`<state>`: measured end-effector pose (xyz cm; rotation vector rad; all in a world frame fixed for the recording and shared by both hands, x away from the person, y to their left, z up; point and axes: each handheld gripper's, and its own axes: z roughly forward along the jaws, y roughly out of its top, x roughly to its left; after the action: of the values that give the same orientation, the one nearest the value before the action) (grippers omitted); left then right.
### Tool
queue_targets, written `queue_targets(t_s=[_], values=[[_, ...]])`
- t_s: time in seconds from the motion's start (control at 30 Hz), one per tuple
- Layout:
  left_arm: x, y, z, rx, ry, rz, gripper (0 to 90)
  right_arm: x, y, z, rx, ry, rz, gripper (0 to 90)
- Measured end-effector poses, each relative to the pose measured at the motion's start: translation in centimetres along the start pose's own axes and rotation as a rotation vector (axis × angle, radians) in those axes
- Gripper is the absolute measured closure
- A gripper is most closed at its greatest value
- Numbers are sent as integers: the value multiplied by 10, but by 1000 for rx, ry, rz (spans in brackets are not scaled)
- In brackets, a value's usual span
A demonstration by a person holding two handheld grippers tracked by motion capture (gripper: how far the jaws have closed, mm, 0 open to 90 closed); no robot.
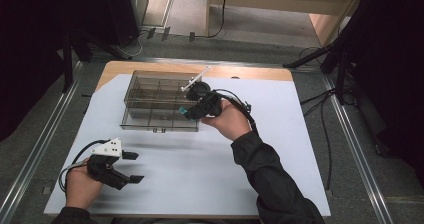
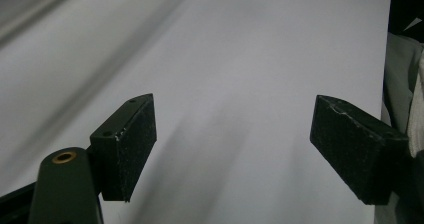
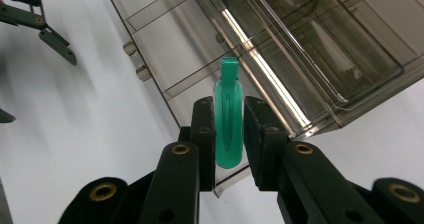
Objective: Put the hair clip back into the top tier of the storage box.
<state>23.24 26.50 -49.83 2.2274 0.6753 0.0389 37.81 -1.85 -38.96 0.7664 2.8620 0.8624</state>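
A clear smoky plastic organizer box with several compartments sits open on the white table sheet, its lid standing up at the back. My right gripper hovers over the box's near right corner, shut on a green hair clip that points toward the compartments. The clip's tip shows as a green spot in the high view. My left gripper rests low at the front left of the table, jaws wide apart with nothing between the pads.
The white sheet covers most of the wooden table, with bare room in front of the box. Black stands and cables line the floor on both sides. The left gripper also appears far off at the left.
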Motion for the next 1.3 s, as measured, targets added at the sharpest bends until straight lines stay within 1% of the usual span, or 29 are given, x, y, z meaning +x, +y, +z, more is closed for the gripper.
queue_targets(t_s=[0.1, 0.3, 0.43, 0.47, 0.5, 0.67, 0.77, 0.87, 1.03, 1.1, 1.17, 1.3], values=[[-1, -1, -1, -1, -1, -4, 197, -1, 0, 7, 11, -5, 2, 776], [-1, -2, -2, -1, -1, -6, 197, 2, 1, 17, 26, 3, -1, 775], [0, -2, -3, 7, -17, -4, 212, 1, 1, 26, 36, 3, 1, 775], [0, -2, -3, 7, -17, -4, 217, 0, 0, 28, 37, 2, -5, 775], [0, -3, -4, 3, -22, -4, 218, 0, 0, 30, 44, 0, 6, 775], [-1, -3, -4, -3, -19, 8, 218, -2, 0, 35, 47, -3, 6, 774], [1, -4, -5, -8, -41, 19, 236, -2, 0, 36, 45, -6, 7, 774], [1, -5, -7, -28, -51, 13, 240, -3, 0, 38, 49, -11, 11, 774], [1, -5, -7, -25, -45, 11, 255, -4, -1, 41, 54, -12, 7, 773], [0, -4, -5, -10, -38, 18, 244, -4, -1, 43, 58, -15, 10, 773], [-1, -4, -4, -5, -44, 22, 232, -4, -1, 44, 61, -21, 13, 773], [-1, -3, -4, -10, -44, 16, 223, -6, -2, 45, 60, -18, 14, 772]])
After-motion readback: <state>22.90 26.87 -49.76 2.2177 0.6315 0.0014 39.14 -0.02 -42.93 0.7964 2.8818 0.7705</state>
